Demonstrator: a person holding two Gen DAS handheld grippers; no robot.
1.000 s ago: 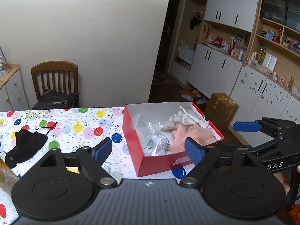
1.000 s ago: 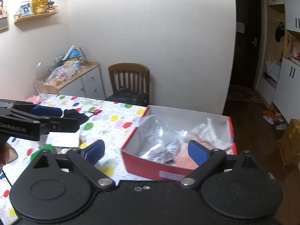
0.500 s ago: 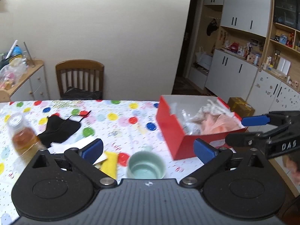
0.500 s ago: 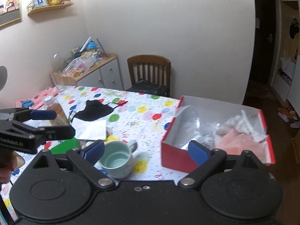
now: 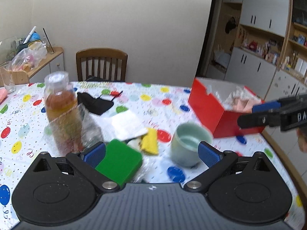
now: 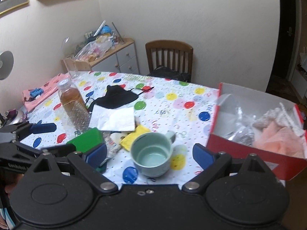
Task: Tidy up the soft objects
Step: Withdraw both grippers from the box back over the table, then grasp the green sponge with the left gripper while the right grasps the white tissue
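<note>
Mug (image 6: 152,158) dead centre on the balloon cloth (image 6: 172,99), our landmark. Far left of it stands the tea bottle (image 6: 72,103); nearer, the green sponge (image 6: 86,139), with the white tissue (image 6: 113,119) and black mask (image 6: 117,96) behind. Just left of the mug lies the yellow cloth (image 6: 135,137). Left gripper (image 5: 151,153) hangs over the sponge, jaws spread wide, having just opened, gripping nothing. Right gripper (image 6: 150,154) frames the mug, jaws released, empty. Right of the mug sits the red box (image 6: 247,153), peach fabric (image 6: 278,136) and plastic inside.
</note>
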